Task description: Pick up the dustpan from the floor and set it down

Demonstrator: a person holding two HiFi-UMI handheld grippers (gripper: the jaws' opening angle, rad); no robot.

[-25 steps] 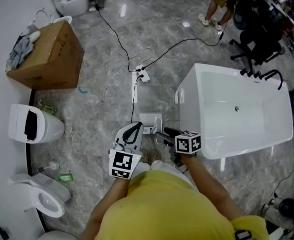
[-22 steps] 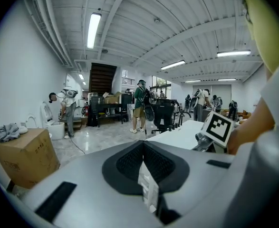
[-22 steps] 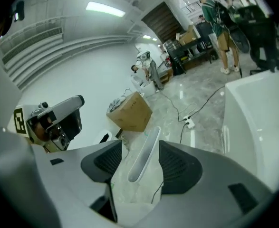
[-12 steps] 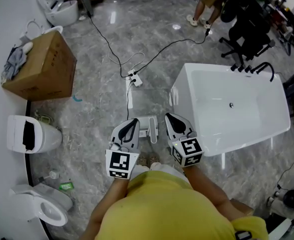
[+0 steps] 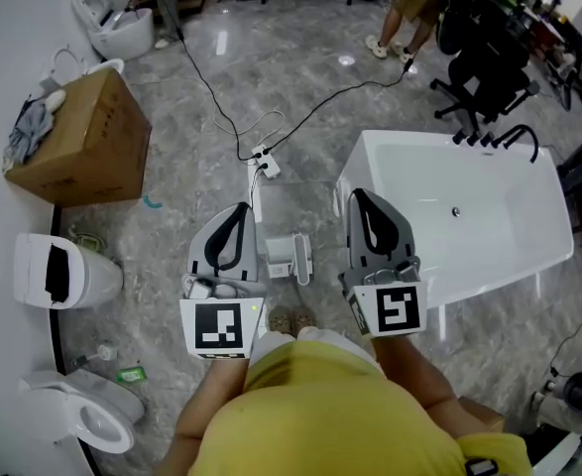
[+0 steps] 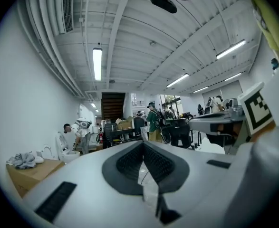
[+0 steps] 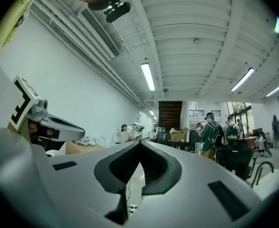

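Observation:
The dustpan [image 5: 291, 256], a pale grey-white piece, lies flat on the marble floor just ahead of the person's feet. It sits between the two raised grippers and neither touches it. My left gripper [image 5: 236, 209] is held level above the floor, left of the dustpan, its jaws together and empty [image 6: 142, 144]. My right gripper [image 5: 362, 196] is level at the same height, to the right of the dustpan and in front of the bathtub, jaws shut on nothing [image 7: 140, 143]. Each gripper's view looks out across the hall, not at the dustpan.
A white bathtub [image 5: 528, 256] stands close on the right. A cardboard box [image 5: 82, 137] and two toilets [image 5: 58, 266] [image 5: 82, 410] line the left wall. A power strip [image 5: 264, 165] with cables lies ahead on the floor. An office chair [image 5: 489, 58] and a person [image 5: 409, 8] are farther back.
Both grippers have risen from near the floor. The right one was open and low beside the dustpan; it has shut, rolled and come up level. The dustpan stayed on the floor.

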